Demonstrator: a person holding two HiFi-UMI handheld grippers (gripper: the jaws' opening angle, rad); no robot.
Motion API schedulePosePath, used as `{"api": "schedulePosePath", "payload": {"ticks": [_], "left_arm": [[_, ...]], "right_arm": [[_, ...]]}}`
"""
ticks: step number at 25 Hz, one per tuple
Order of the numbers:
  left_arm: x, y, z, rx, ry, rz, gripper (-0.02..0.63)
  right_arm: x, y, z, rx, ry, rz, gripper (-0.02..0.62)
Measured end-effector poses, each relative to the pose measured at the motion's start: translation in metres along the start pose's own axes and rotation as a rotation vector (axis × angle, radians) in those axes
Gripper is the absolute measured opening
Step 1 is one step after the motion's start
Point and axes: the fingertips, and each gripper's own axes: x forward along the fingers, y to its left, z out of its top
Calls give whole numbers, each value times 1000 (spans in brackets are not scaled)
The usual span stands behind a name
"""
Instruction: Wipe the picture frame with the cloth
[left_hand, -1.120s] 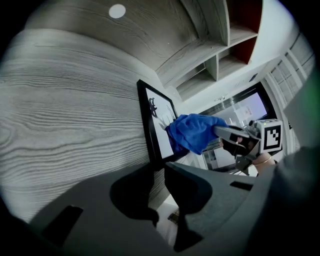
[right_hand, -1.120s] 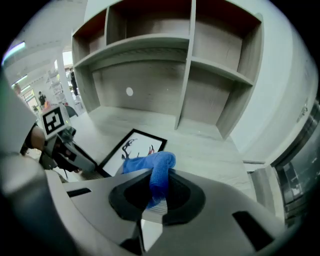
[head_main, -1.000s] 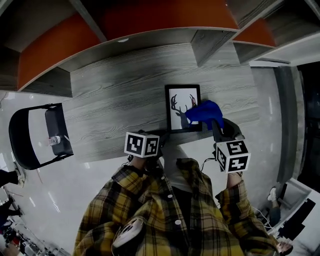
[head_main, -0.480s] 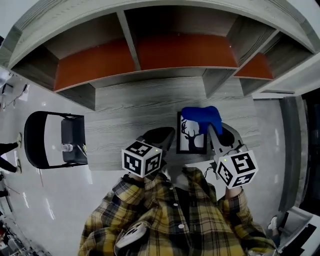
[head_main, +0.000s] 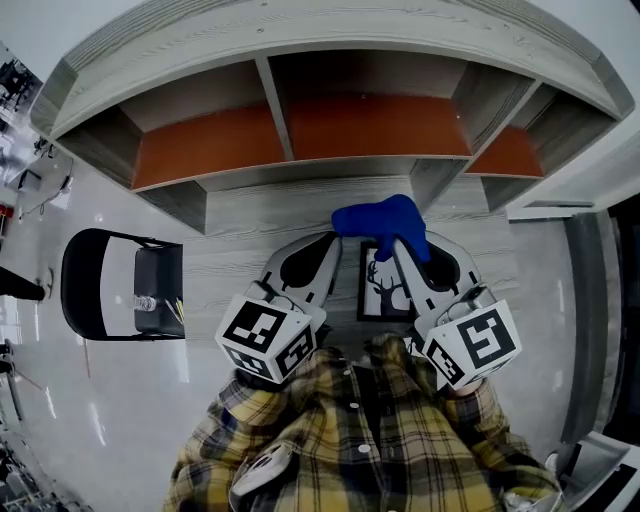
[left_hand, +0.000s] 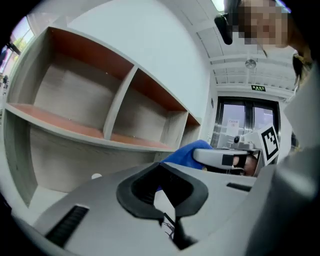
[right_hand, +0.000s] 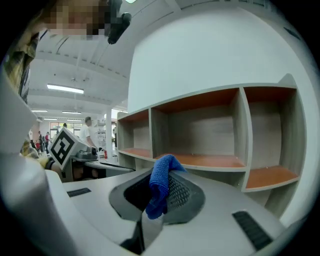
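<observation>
- Since 1 s ago: the cloth (head_main: 385, 220) had gone from the frame's 3 o'clock edge up to its 12 o'clock end. The L gripper (head_main: 333, 243), then tucked near the body, had come fwd to the frame's 10 o'clock. The view had tipped up, so more of the shelf unit (head_main: 300, 130) showed.
- Picture frame (head_main: 386, 290): lay face-up, it seemed, on the desk (head_main: 250, 225) near the front edge, btwn the two grippers. Prob. kept close so both tools could reach it.
- R gripper (head_main: 408, 245): clenched on the cloth, pinched by one end so the rest bunched out past the tips. That loose wad was prob. meant as the wiping face.
- Its own view looked level at the shelves, not down, so I judged the cloth lifted off the picture. Contact couldn't be told from above.
- L gripper: jaws nearly together w/ a thin slot btwn them, nothing in it. A bit of the deer print showed thru the slot.
- It was prob. parked there to steady the frame against sliding, though it wasn't touching it as far as I could see.
- Chair (head_main: 110, 285): stood well apart at 9 o'clock, no part in this.
- Judgement: btwn strokes. The next one would need the cloth brought back down toward 6 o'clock along the frame.
</observation>
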Motion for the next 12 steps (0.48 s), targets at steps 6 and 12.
{"api": "schedulePosePath", "payload": {"ticks": [6, 12], "left_arm": [[-5, 0, 23, 22, -65, 35, 5], [-2, 3, 24, 17, -80, 50, 5]], "right_arm": [[0, 9, 21, -36, -47, 54, 41], [4, 8, 22, -50, -43, 69, 41]]}}
